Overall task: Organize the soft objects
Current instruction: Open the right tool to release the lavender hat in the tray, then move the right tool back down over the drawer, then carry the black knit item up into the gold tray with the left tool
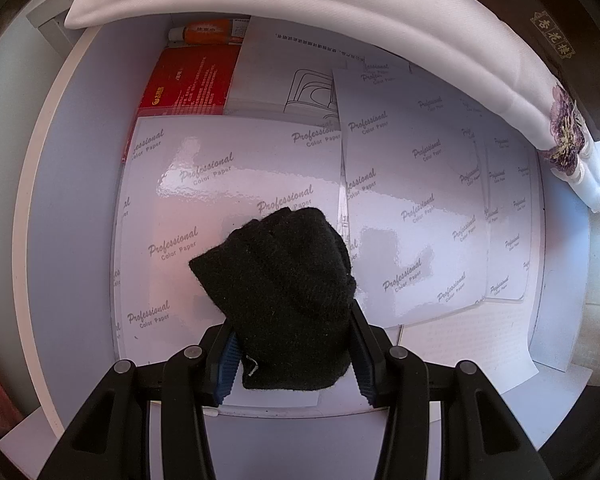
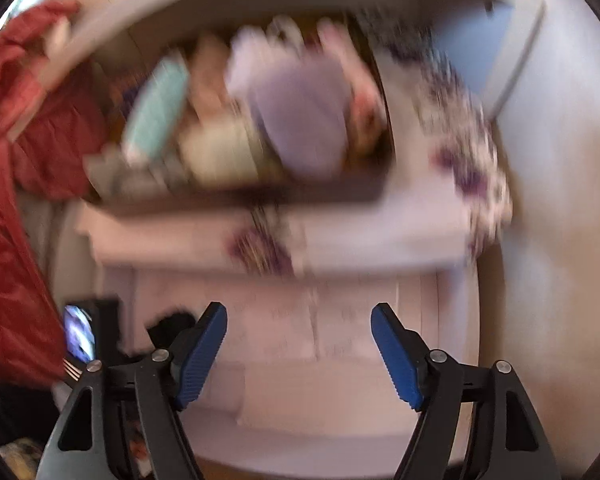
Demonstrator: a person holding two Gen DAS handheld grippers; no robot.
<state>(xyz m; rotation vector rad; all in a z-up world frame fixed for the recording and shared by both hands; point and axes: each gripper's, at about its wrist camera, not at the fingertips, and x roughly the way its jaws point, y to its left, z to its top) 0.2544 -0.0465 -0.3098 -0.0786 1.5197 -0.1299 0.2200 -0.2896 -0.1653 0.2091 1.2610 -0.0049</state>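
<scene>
Left tool (image 1: 292, 360) grips a black sock (image 1: 284, 292), not yet stowed; right tool (image 2: 300, 356) stands wide, empty.

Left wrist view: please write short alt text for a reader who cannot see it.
The left gripper holds a folded black sock between its jaws, above glossy paper sheets in a white drawer. Folded white cloth lies across the top.

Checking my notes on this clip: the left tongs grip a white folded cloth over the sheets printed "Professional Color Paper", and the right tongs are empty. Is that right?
One thing is off: the left tongs grip a black folded cloth, not a white one, as the left wrist view shows. It does hang over the printed sheets, and the right tongs are open and empty.
</scene>
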